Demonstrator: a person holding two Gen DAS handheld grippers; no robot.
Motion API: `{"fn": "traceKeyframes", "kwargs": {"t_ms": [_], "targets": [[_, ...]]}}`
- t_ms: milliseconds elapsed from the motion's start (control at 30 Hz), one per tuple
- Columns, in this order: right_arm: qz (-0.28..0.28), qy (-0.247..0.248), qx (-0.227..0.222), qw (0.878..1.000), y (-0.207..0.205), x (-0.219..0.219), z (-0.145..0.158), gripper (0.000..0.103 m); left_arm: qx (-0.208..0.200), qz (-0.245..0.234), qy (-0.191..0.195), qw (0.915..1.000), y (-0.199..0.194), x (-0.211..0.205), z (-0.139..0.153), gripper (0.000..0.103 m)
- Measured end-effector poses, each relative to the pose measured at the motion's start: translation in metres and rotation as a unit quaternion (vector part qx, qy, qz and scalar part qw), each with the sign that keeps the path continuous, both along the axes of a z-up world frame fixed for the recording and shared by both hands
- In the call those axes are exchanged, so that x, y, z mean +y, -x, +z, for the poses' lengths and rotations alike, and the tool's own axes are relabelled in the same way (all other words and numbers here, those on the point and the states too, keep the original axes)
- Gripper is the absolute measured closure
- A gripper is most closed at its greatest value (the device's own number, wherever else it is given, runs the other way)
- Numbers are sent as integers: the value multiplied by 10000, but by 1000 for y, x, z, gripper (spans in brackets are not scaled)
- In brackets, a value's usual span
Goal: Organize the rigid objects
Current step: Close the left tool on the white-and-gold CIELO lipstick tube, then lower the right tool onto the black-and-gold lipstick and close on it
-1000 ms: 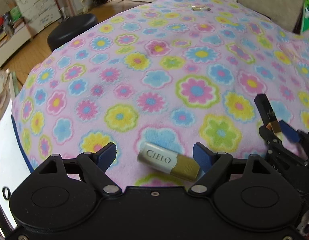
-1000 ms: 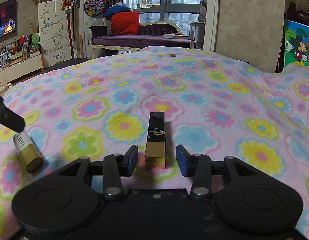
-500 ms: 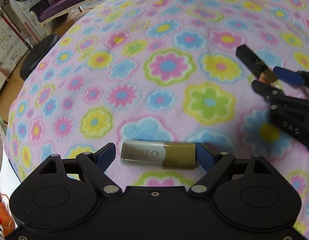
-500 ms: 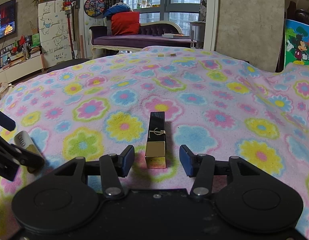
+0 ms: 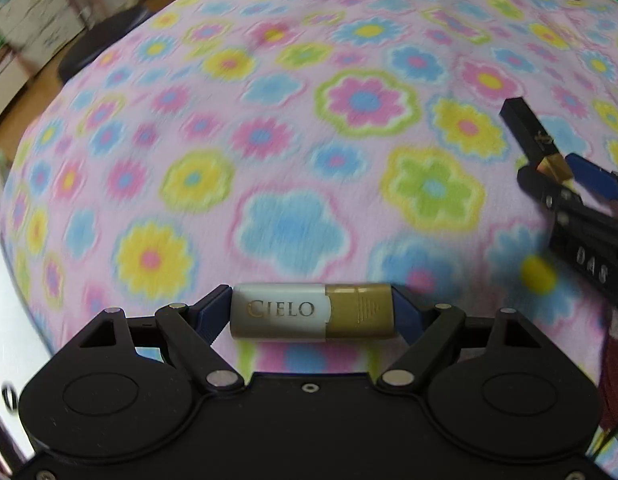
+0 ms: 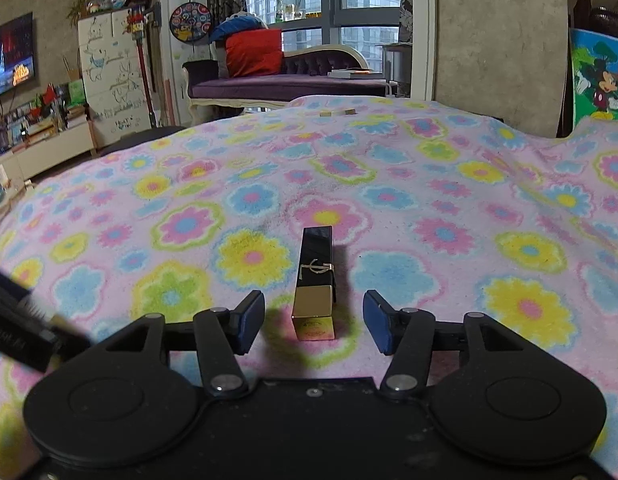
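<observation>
Closing on the CIELO tube (image 5: 312,311) end to end, the left gripper (image 5: 312,314) now clamps it at 6 o'clock, while the right gripper (image 6: 314,322) has spread apart, freeing the black-gold lipstick (image 6: 315,280) onto the flowery blanket (image 6: 389,200).

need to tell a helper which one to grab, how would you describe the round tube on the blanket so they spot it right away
On the flowered pink blanket, look between the left gripper pads. The CIELO tube lies there: round, half silver, half gold, unlike the square black-and-gold lipstick in front of the right gripper.
</observation>
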State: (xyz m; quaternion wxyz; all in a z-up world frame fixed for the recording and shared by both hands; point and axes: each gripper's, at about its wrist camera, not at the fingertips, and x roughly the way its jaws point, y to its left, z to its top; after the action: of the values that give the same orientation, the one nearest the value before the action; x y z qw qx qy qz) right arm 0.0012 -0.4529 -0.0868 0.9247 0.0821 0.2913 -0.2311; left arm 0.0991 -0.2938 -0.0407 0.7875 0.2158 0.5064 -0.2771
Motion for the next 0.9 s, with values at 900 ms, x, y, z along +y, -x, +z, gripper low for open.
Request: {"fn": "traceKeyframes", "kwargs": {"t_ms": [900], "targets": [[-191,338,967,9946,-32,10,6,26,495,1336,441,9888,3,54,-12,23]]}}
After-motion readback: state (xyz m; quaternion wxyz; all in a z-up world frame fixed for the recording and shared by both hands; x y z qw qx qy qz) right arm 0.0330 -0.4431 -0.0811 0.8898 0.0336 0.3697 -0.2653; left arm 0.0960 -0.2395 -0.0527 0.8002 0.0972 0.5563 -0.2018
